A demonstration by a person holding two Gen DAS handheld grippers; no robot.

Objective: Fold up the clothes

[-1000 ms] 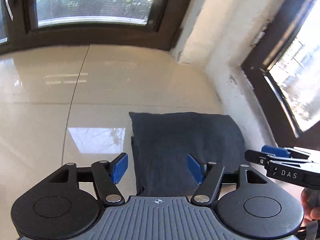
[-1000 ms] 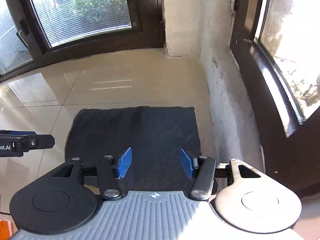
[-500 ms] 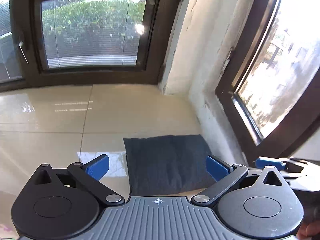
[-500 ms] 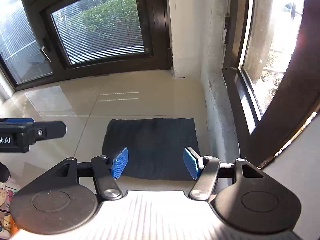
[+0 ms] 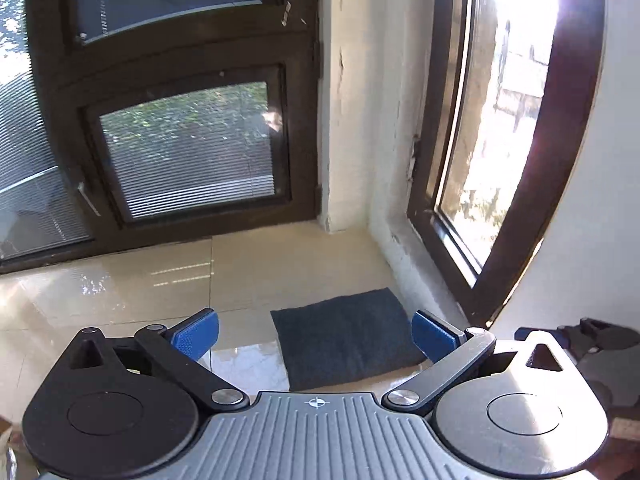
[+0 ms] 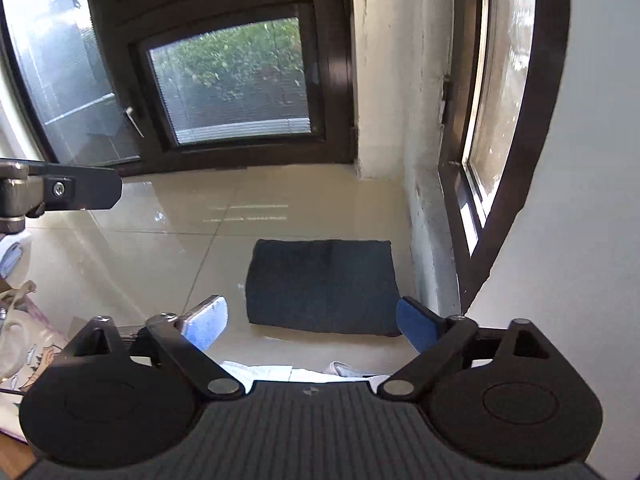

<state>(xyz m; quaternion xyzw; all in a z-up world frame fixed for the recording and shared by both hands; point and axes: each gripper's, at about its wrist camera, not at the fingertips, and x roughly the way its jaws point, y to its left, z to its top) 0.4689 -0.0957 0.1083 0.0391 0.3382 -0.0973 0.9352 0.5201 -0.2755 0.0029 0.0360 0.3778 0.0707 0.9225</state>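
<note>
Both grippers up in the air, folded cloth sitting on the floor below

Nearest in, the left gripper (image 5: 314, 332) has its blue pads spread wide with nothing in them, and the right gripper (image 6: 312, 326) is just finishing opening, also empty. Below them the dark grey folded garment (image 6: 322, 286) lies flat on the glossy tile floor (image 6: 168, 248), close to the white wall (image 6: 424, 216) under the window (image 6: 236, 80). Looks soft, light and floppy to me, so I'd pinch it at the corners of one edge.

Dark grey-blue folded cloth (image 5: 346, 338) on glossy cream floor tiles (image 5: 120, 300); dark brown window frames (image 6: 332, 80); blue pads (image 5: 196, 336).
</note>
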